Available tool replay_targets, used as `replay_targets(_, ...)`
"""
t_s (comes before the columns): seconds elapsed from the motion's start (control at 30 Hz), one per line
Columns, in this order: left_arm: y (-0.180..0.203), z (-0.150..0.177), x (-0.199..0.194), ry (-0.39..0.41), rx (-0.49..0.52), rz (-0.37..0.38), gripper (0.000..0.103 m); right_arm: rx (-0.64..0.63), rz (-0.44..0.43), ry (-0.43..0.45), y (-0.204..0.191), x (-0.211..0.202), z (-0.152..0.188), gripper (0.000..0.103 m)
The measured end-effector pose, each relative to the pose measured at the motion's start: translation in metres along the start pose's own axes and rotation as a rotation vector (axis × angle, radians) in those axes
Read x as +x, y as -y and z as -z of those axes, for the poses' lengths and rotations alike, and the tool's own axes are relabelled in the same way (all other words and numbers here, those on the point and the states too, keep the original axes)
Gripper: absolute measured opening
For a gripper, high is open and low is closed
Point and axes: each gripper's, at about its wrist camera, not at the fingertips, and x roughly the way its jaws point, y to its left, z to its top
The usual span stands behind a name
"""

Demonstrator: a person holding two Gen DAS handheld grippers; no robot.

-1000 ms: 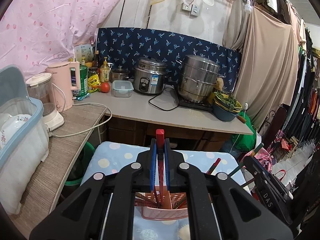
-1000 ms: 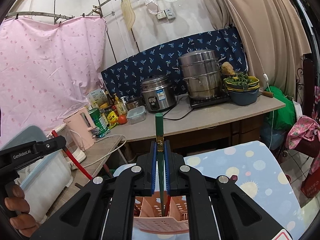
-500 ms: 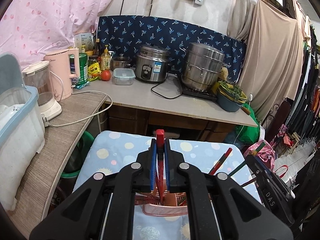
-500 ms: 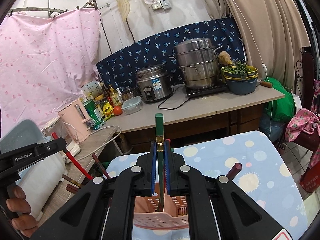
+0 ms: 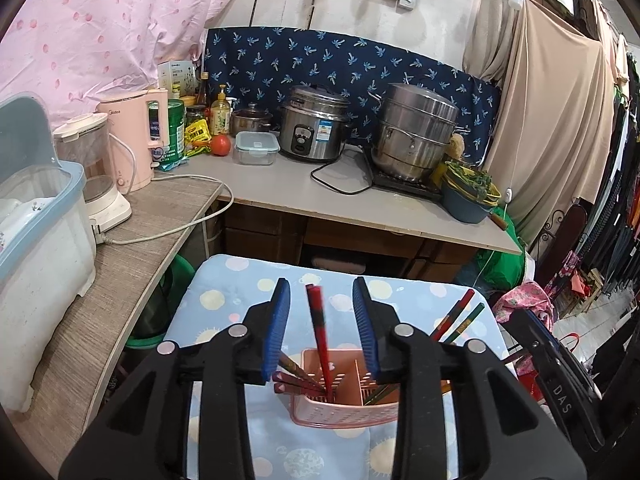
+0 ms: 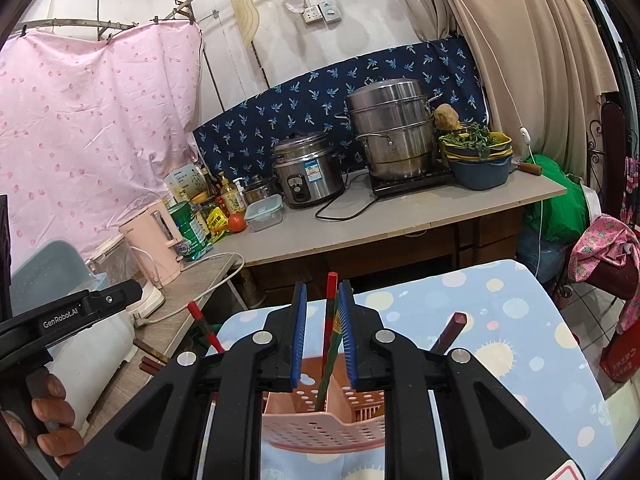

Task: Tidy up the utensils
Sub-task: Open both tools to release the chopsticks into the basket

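Note:
A pink perforated utensil basket (image 5: 340,410) stands on the dotted blue cloth, also in the right wrist view (image 6: 320,424). My left gripper (image 5: 322,326) is open above it; a red chopstick (image 5: 319,332) stands loose between the jaws, its tip in the basket. My right gripper (image 6: 323,332) is open, jaws a little apart; a green and red chopstick (image 6: 329,340) stands between them in the basket. Several other chopsticks (image 5: 456,320) lean in the basket.
The basket sits on a small table with a dotted blue cloth (image 5: 240,292). A wooden counter (image 5: 120,264) at left carries a blue-rimmed dish bin (image 5: 36,240) and a pink kettle (image 5: 134,144). A grey worktop (image 5: 320,196) behind holds a rice cooker (image 5: 312,128) and steamer pot (image 5: 412,132).
Both grippers have lowered toward the basket and opened. The red chopstick and the green chopstick, held a second ago, now stand free in the basket.

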Motion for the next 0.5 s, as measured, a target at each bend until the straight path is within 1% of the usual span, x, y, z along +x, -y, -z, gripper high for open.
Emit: replay_targets(0.5,0.006,0.023,-0.012,-0.014,0.046,-0.034,0.034,-0.051,0.004,-0.033,-0.008,-0.023,0.023,0.017)
